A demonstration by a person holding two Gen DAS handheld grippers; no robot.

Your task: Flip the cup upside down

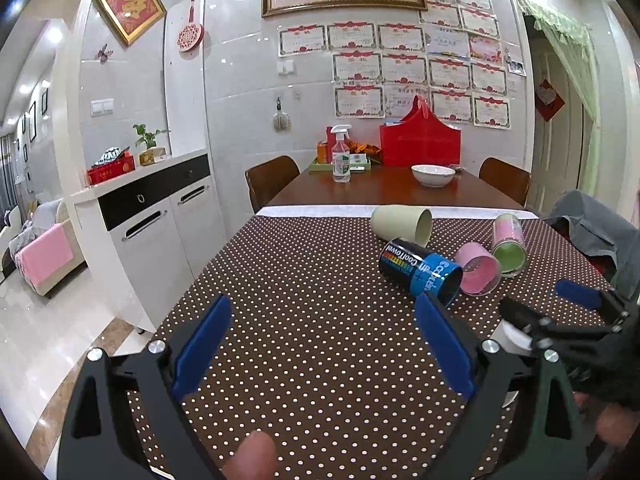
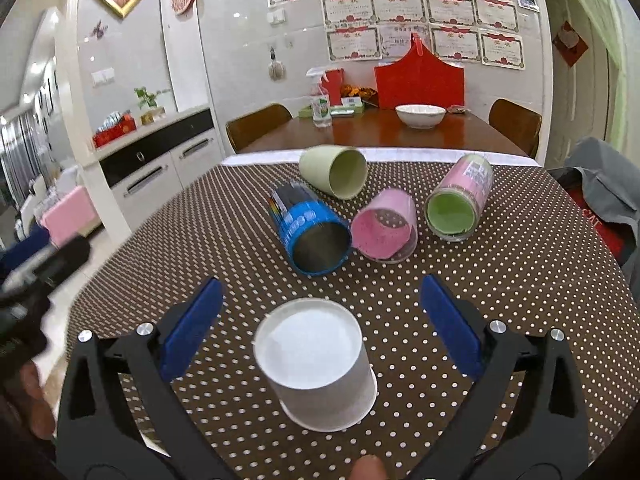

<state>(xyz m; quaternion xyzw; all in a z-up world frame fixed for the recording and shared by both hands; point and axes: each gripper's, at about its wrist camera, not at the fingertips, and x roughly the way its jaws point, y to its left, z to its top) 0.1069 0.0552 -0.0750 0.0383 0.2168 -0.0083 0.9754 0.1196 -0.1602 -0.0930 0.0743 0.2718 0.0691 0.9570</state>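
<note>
A white cup [image 2: 316, 364] stands upside down on the dotted tablecloth [image 2: 500, 280], between the open fingers of my right gripper [image 2: 320, 292], which do not touch it. Beyond it several cups lie on their sides: a blue and black one [image 2: 308, 232], a pink one [image 2: 386, 226], a green-lined one [image 2: 458, 204] and a pale green one [image 2: 334, 174]. My left gripper [image 1: 324, 312] is open and empty over the cloth. The blue cup [image 1: 420, 270], pink cup [image 1: 478, 268], green-lined cup [image 1: 508, 244] and pale green cup [image 1: 402, 224] lie ahead to its right. The right gripper [image 1: 560, 312] shows at the right edge.
A white bowl [image 2: 420, 115], a spray bottle [image 2: 320, 100] and a red box [image 2: 420, 80] stand on the bare wood at the table's far end. Chairs [image 2: 256, 124] flank it. A white cabinet [image 1: 152, 216] stands to the left. Grey clothing [image 2: 604, 192] lies at the right edge.
</note>
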